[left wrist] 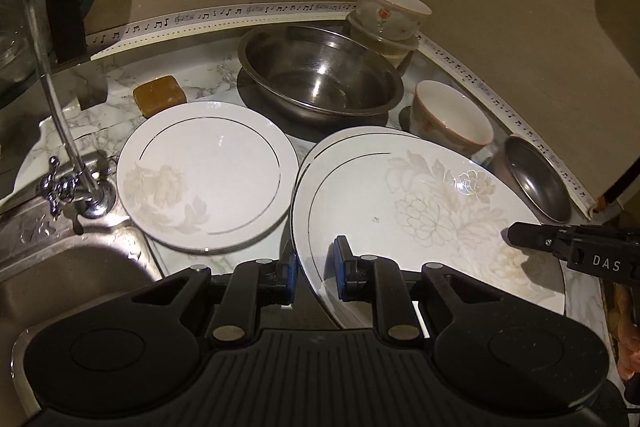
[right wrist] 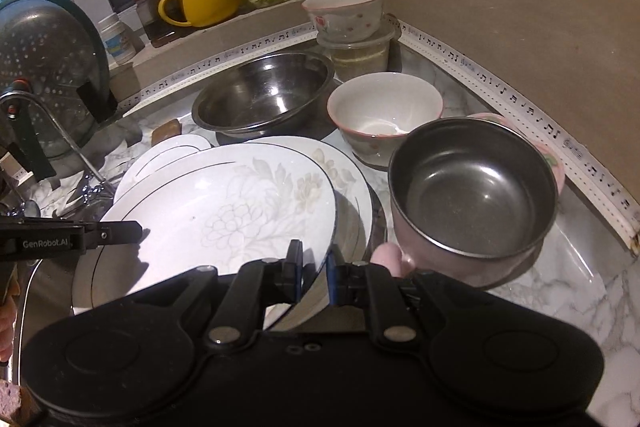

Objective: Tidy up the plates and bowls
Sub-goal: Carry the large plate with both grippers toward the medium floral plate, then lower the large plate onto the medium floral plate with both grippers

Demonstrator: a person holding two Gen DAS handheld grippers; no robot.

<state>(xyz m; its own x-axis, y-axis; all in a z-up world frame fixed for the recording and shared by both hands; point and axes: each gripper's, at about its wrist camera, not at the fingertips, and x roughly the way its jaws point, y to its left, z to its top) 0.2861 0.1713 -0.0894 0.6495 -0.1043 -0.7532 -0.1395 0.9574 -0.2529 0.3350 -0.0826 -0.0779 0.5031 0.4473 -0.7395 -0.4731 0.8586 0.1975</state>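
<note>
White porcelain everywhere on this marble-patterned countertop (left wrist: 192, 75). The big white oval plate with the pale floral print (left wrist: 420, 211) is being gripped at both ends: its left rim is sitting between the blue-padded fingers of the left gripper (left wrist: 314, 267), and its right rim is being pinched by the right gripper (right wrist: 314, 273), jaws nearly pressed together on the edge. It is being held tilted over another white plate (right wrist: 352, 187) lying underneath it, whose rim is peeking out at the back and right.

A smaller round white plate with a thin silver ring (left wrist: 206, 175) is lying flat just to the left, next to the chrome tap (left wrist: 76, 187) and the steel sink (left wrist: 60, 267). Behind the plates, a large stainless steel bowl (left wrist: 320, 75) is sitting near the wall, with a brown soap bar (left wrist: 160, 95) off to its left. A white ceramic bowl with a pink rim (right wrist: 384, 111) is standing right of the steel one, and a small steel-lined pink cup (right wrist: 474, 191) is sitting just beside the plates. In the corner, another floral bowl (right wrist: 344, 13) is being propped on a clear plastic container (right wrist: 360, 55). A yellow mug (right wrist: 204, 3) is parked on the ledge.
</note>
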